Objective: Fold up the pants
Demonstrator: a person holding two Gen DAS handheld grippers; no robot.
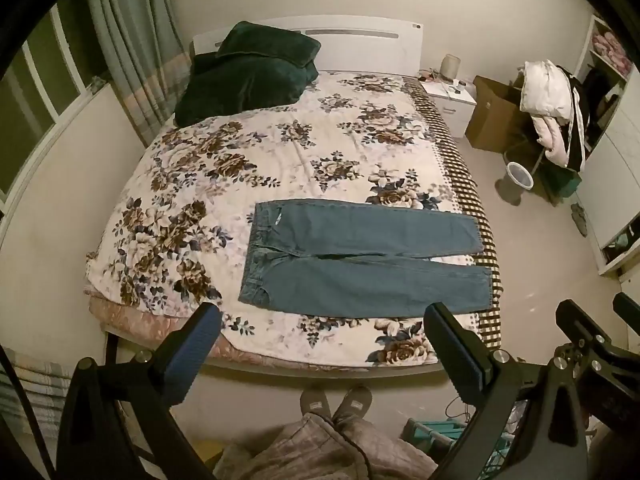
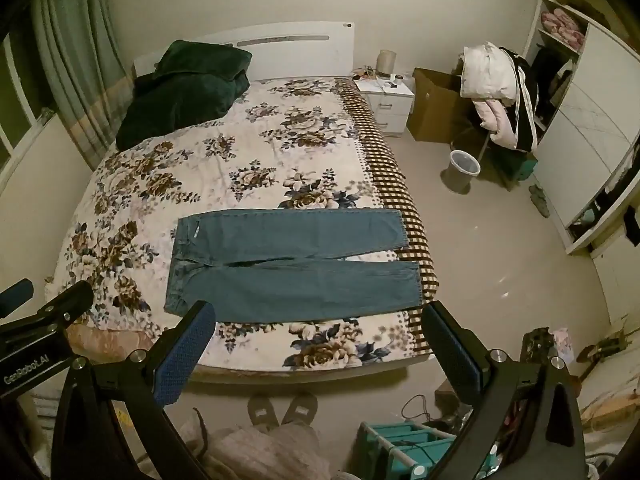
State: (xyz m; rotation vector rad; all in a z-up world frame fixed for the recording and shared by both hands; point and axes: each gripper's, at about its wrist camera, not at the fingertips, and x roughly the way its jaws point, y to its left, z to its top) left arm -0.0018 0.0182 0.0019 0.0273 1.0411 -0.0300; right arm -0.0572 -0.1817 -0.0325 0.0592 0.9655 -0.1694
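The pants (image 1: pixel 360 264) — blue jeans — lie spread flat on the floral bedspread (image 1: pixel 248 168), near the foot edge of the bed; the waistband points to the left, the two legs run side by side toward the checked border (image 1: pixel 464 176) on the right, with a thin gap between them near the cuffs. No fold shows in either view; the cloth is in a single flat layer as far as can be seen, so the folding itself seems not yet begun — only the laying-out is done.

The left gripper (image 1: pixel 324 316) is held above the near edge of the bed, its jaws spread wide and nothing between them; the right gripper (image 2: pixel 320 316) hangs likewise, spread wide and empty, apart from the cloth. Neither touches the jeans.

What is left, by my judgement: bringing one leg over the other, then folding the length down toward the waistband; both claws would first have to come down onto the denim.
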